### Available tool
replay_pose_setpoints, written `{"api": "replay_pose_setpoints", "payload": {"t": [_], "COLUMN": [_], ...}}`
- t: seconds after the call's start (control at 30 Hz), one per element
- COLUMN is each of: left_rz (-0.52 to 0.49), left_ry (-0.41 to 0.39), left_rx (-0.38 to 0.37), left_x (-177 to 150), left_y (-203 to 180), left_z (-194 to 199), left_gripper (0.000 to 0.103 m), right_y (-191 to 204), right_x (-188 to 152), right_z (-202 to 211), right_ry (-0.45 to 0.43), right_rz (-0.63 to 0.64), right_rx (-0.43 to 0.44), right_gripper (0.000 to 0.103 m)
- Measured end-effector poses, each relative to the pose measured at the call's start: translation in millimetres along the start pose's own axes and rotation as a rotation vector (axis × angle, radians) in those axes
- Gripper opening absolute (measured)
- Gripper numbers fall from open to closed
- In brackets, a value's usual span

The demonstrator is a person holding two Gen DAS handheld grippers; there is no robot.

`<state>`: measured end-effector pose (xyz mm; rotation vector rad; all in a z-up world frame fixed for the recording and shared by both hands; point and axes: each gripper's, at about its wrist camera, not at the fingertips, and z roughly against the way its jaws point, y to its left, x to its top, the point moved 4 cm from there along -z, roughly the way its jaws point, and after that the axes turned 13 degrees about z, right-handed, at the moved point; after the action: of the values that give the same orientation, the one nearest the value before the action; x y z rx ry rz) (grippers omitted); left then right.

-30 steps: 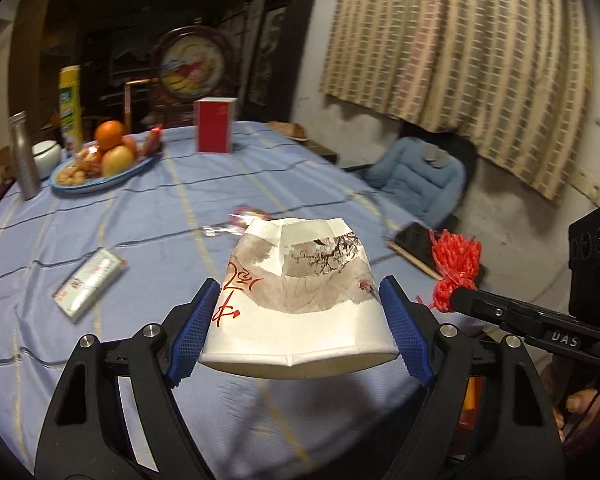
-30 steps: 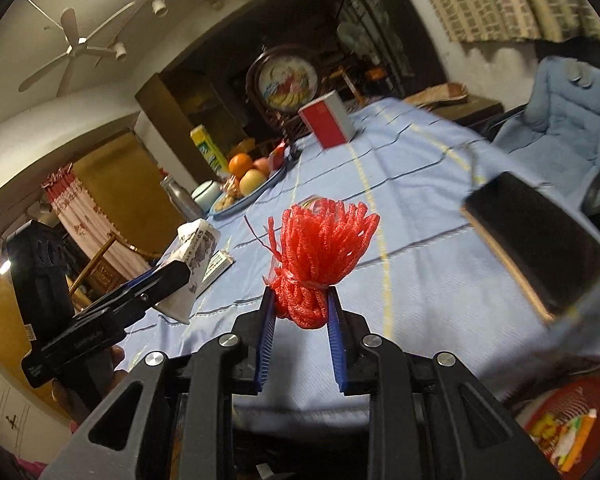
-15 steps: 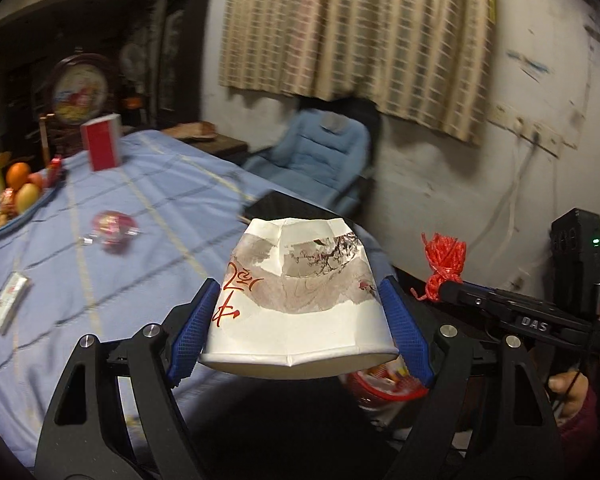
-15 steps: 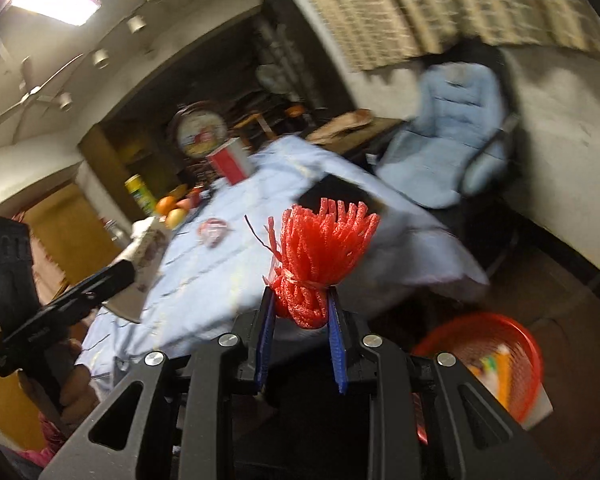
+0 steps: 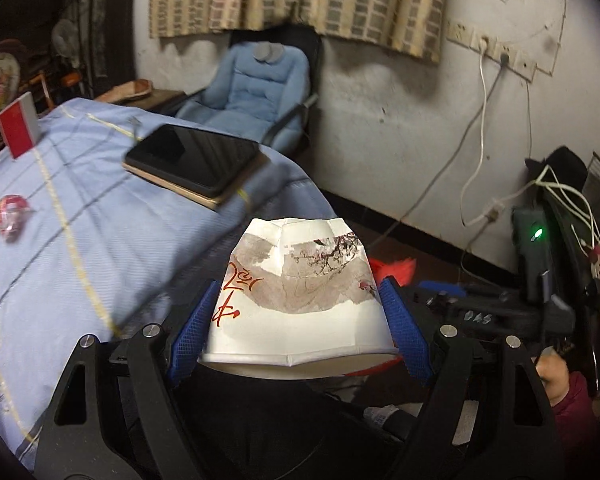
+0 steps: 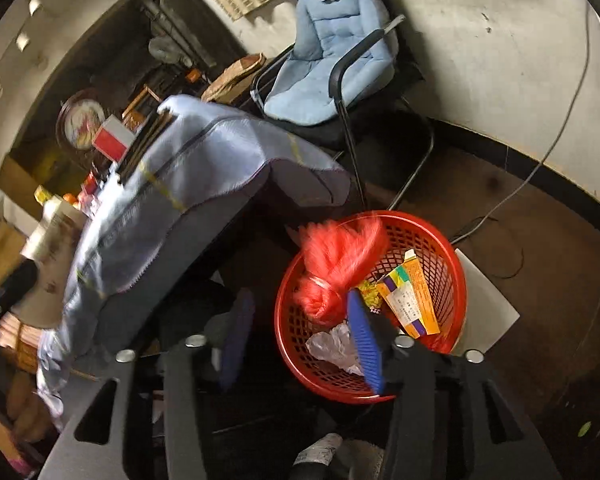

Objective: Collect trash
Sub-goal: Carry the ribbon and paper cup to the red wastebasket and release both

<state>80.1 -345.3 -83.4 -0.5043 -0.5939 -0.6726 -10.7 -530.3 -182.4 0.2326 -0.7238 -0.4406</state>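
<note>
My left gripper [image 5: 300,320] is shut on a crushed white paper cup [image 5: 296,292] with red and brown print, held in the air past the table's edge. My right gripper [image 6: 300,336] is open over a red mesh basket [image 6: 440,248] on the floor. A red net bundle [image 6: 336,268], blurred, is free of the fingers and lies over the basket's left rim. The basket holds an orange box [image 6: 412,300] and clear plastic [image 6: 336,344]. A red candy wrapper [image 5: 10,214] lies on the blue tablecloth [image 5: 100,220].
A black tablet on a book [image 5: 196,160] lies at the table's corner. A red-and-white box [image 5: 18,124] stands farther back. A blue padded chair [image 6: 332,52] stands by the wall. Cables hang on the wall and run across the dark floor [image 6: 540,216].
Both grippers swung right and down, away from the table toward the floor basket. My right gripper opened and let go of the red net bundle. The left still holds the cup.
</note>
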Motion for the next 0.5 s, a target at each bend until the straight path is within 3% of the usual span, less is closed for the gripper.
{"api": "replay_pose_setpoints", "payload": {"t": [0.17,0.3,0.5], "left_rz": [-0.039,-0.073,-0.137], "left_ry": [0.048,0.089,0.148], "left_rx": [-0.014,-0.024,-0.051], "left_x": [-5,-7,-12], "left_y": [-15,-30,-57], "left_z": [-23,-39,-65], "left_gripper": [0.079,0.079,0.08], "right_y": [-12,-26,-32], "right_x": [4,6,14], "right_z": [20,45,63], "right_ry": [-0.063,-0.151,-0.206], "right_rz": [-0.005,-0.042,-0.052], "right_rx": [-0.028,-0.082,-0.107], "right_gripper": [0.059,0.072,0.075]}}
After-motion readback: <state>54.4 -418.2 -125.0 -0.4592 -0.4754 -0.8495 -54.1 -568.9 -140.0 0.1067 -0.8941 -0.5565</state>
